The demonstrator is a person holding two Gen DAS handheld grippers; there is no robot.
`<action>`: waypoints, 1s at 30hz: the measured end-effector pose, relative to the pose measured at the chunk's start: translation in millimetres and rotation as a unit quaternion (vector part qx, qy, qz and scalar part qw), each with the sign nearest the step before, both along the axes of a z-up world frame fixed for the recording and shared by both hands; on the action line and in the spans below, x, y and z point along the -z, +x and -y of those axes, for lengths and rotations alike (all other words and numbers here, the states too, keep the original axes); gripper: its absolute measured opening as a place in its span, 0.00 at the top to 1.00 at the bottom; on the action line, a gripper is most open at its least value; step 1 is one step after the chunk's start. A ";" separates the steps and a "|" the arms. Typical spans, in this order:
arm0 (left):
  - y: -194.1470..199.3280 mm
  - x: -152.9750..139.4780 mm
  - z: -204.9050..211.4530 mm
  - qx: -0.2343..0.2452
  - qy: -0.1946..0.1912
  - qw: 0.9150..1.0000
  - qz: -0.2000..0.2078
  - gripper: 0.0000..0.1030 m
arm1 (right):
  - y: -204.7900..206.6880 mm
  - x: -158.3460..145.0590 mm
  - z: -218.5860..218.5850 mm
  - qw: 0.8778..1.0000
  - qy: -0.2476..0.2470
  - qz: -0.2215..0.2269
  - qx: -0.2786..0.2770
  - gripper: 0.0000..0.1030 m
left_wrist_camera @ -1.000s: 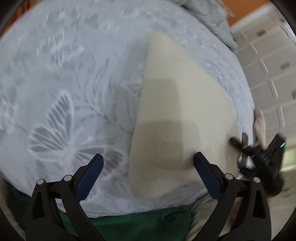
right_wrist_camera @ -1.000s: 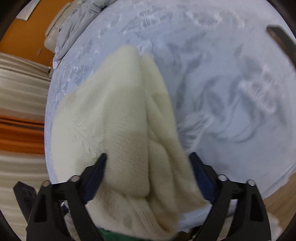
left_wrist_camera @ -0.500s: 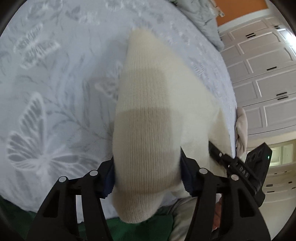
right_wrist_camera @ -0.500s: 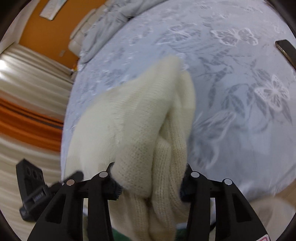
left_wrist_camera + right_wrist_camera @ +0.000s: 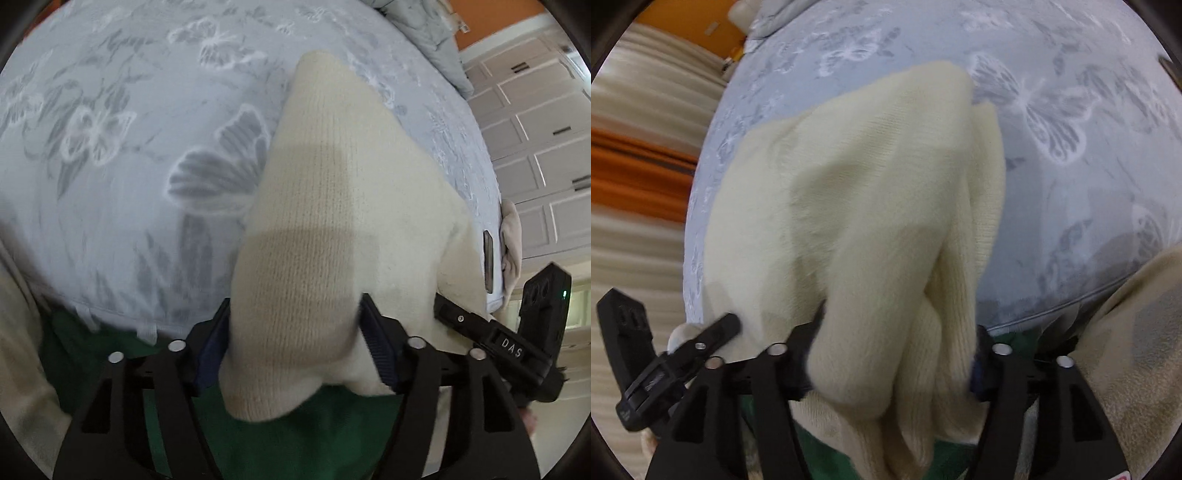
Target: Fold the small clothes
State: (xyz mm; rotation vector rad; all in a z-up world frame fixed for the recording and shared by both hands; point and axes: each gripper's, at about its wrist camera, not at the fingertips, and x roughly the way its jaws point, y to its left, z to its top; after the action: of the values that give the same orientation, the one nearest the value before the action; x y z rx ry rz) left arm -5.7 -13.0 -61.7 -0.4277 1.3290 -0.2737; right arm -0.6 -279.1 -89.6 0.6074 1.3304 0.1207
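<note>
A cream knitted garment [image 5: 332, 206] lies on a pale blue bedspread with butterfly print [image 5: 110, 147]. My left gripper [image 5: 295, 343] is shut on its near edge, which bunches between the blue pads and hangs below them. In the right wrist view the same garment [image 5: 857, 192] is gathered in thick folds, and my right gripper [image 5: 894, 354] is shut on that bunch. The near part of the garment is lifted off the bed; its far end rests on the bedspread. Each gripper shows at the edge of the other's view.
The bed's front edge [image 5: 122, 314] runs just ahead of the grippers, with green cloth [image 5: 314, 432] below. A grey blanket [image 5: 424, 33] lies at the far end. White cupboard doors [image 5: 535, 147] stand on the right; striped curtains [image 5: 635, 184] on the left.
Both grippers went from open around the garment's near edge to shut on it, then pulled back towards the bed's front edge, lifting the near part of the garment.
</note>
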 end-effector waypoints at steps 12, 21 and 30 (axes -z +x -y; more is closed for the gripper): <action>11.0 -19.7 -4.3 -0.008 -0.052 0.998 0.030 0.44 | -40.3 -72.8 -16.7 0.993 -0.016 0.116 0.001 0.58; -14.7 -131.4 -31.9 -0.003 -0.038 0.992 0.123 0.45 | -51.7 -194.2 -48.1 0.967 -0.019 0.251 -0.027 0.59; -37.2 -262.9 -56.8 -0.003 -0.060 0.950 0.306 0.44 | -46.3 -293.7 -66.3 0.913 -0.025 0.404 -0.055 0.58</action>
State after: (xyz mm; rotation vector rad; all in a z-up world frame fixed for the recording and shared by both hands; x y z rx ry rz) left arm -42.9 43.8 201.2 -0.4053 0.7036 -0.4441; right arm -46.9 -212.8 204.1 0.3671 0.5555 0.3850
